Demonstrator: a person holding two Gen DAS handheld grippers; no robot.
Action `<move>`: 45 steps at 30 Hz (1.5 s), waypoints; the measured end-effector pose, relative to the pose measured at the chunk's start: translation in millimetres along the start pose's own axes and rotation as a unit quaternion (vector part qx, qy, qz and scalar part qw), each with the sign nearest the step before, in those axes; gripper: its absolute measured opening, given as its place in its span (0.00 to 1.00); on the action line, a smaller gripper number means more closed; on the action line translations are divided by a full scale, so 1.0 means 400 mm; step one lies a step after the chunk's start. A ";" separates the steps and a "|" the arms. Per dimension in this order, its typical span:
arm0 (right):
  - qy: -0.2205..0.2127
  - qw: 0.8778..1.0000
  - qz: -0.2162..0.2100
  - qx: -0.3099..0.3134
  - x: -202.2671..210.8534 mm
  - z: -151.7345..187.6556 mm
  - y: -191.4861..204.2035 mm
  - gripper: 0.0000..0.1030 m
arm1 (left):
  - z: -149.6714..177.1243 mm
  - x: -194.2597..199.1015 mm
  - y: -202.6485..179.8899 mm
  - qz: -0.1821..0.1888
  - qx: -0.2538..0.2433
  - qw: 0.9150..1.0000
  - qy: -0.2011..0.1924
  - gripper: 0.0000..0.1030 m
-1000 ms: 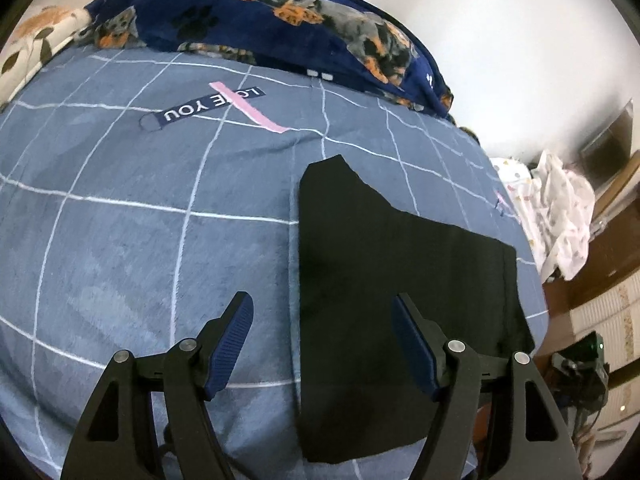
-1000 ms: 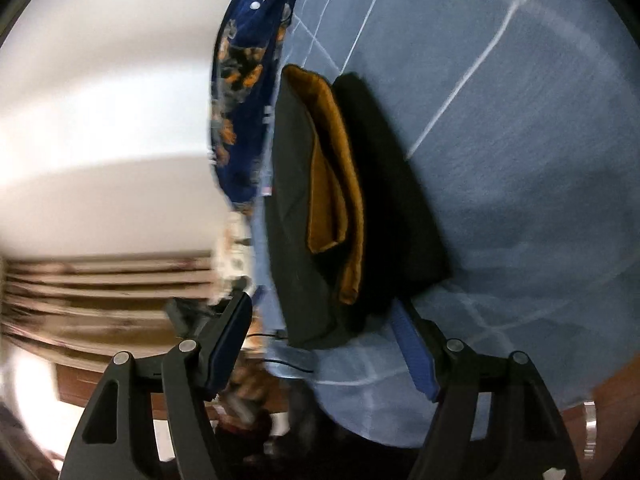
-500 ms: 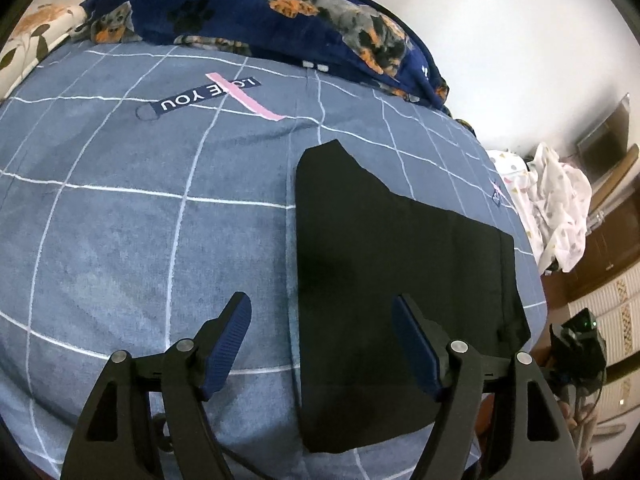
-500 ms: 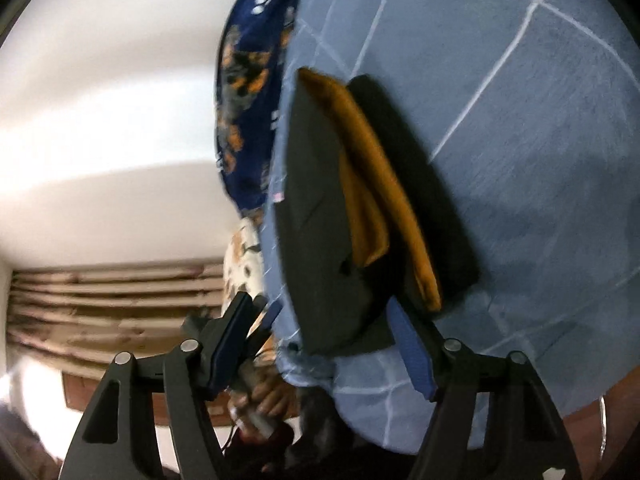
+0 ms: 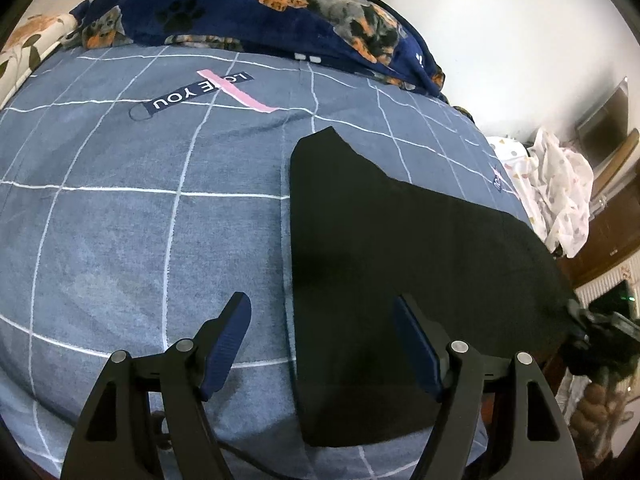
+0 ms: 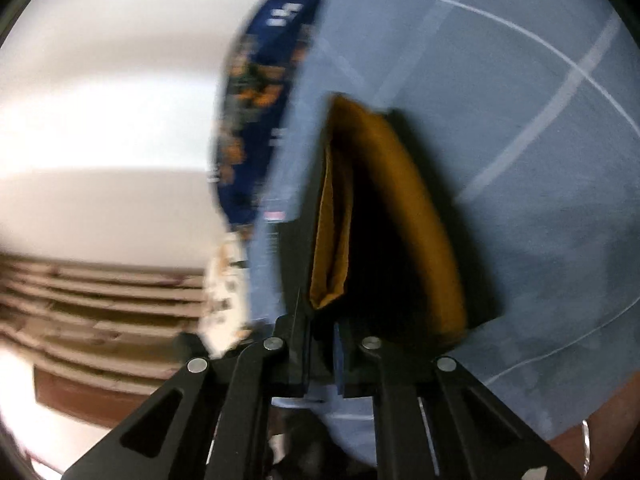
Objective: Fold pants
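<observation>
The black pants point(image 5: 384, 264) lie folded flat on the blue checked bed cover point(image 5: 132, 216). My left gripper point(image 5: 320, 344) is open and empty, hovering over the pants' near left edge, apart from the cloth. In the right wrist view, my right gripper point(image 6: 322, 354) is shut on the waistband end of the black pants point(image 6: 376, 240), whose mustard-yellow lining point(image 6: 416, 216) shows as that end lifts off the cover. The view is blurred by motion.
A dark blue dog-print blanket point(image 5: 256, 4) is bunched along the far edge of the bed. A "LOVE YOU" print point(image 5: 200, 90) marks the cover. White patterned cloth point(image 5: 560, 192) and furniture stand off the bed's right side.
My right gripper has moved in onto the pants' waistband end and shut on it. My left gripper stays open and has drifted only slightly over the pants.
</observation>
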State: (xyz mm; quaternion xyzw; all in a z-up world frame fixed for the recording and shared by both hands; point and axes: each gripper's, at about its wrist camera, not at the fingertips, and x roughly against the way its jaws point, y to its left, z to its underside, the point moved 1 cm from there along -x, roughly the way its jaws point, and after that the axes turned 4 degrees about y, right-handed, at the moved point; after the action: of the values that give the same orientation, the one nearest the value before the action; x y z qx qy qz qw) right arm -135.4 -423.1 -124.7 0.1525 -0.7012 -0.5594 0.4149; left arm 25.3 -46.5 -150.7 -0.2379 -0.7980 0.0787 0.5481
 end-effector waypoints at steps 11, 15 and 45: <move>0.009 0.995 0.047 -0.086 0.000 0.063 -0.196 0.07 | 0.018 -0.033 -0.042 -0.024 -0.051 0.998 0.012 0.75; 0.008 0.996 0.049 -0.069 0.002 0.046 -0.177 0.09 | 0.018 -0.040 -0.038 -0.022 -0.045 0.999 0.015 0.75; 0.008 0.995 0.080 -0.061 0.016 0.052 -0.139 0.20 | 0.032 -0.073 -0.009 -0.029 -0.027 0.998 0.046 0.76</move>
State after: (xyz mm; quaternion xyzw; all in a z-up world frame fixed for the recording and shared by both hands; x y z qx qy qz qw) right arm -168.6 -431.8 -173.3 0.0747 -0.6722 -0.5653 0.4723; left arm 20.9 -61.7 -178.8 -0.2326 -0.7801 0.0300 0.5800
